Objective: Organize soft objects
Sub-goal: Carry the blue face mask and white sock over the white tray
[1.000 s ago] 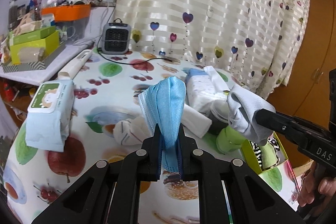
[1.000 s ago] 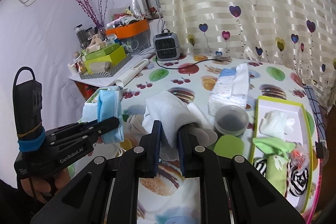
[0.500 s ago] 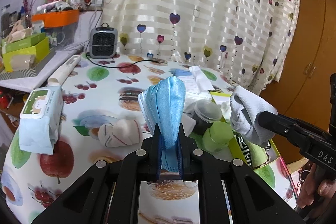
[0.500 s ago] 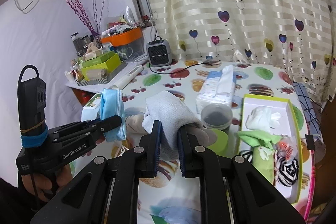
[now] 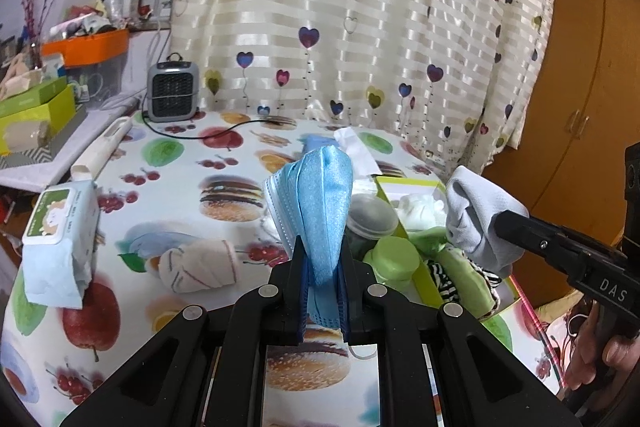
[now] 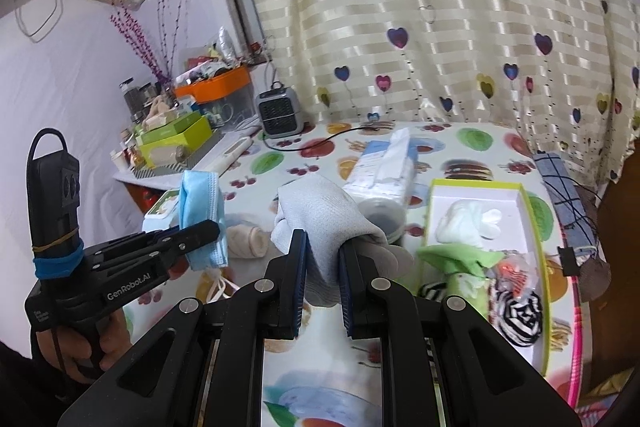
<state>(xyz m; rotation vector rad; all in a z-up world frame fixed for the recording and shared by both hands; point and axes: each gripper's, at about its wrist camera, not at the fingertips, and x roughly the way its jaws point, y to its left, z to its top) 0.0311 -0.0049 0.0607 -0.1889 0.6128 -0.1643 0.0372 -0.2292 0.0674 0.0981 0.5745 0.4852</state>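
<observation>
My left gripper [image 5: 322, 247] is shut on a folded blue face mask [image 5: 320, 199], held above the fruit-print table; the same mask [image 6: 202, 215] shows at the left of the right wrist view. A light grey sock [image 6: 320, 215] sticks up from my right gripper [image 6: 323, 243], which is shut on it; that sock [image 5: 476, 215] appears at the right of the left wrist view. The green-rimmed tray [image 6: 532, 227] lies at the right, holding a white cloth [image 6: 468, 223], a green cloth [image 6: 460, 257] and striped socks [image 6: 520, 311]. A rolled beige sock [image 5: 200, 267] lies on the table.
A wet-wipes pack [image 5: 60, 227] lies at the left table edge. A tissue pack [image 6: 384, 171], a dark lidded jar [image 5: 370, 219] and a green lid [image 5: 396, 259] stand beside the tray. A small grey heater [image 5: 172, 91] and its cable sit at the back, by the curtain.
Both grippers have swung rightwards with their loads still gripped; the tray and jar have come further into the left wrist view and the wet-wipes pack has slid left.
</observation>
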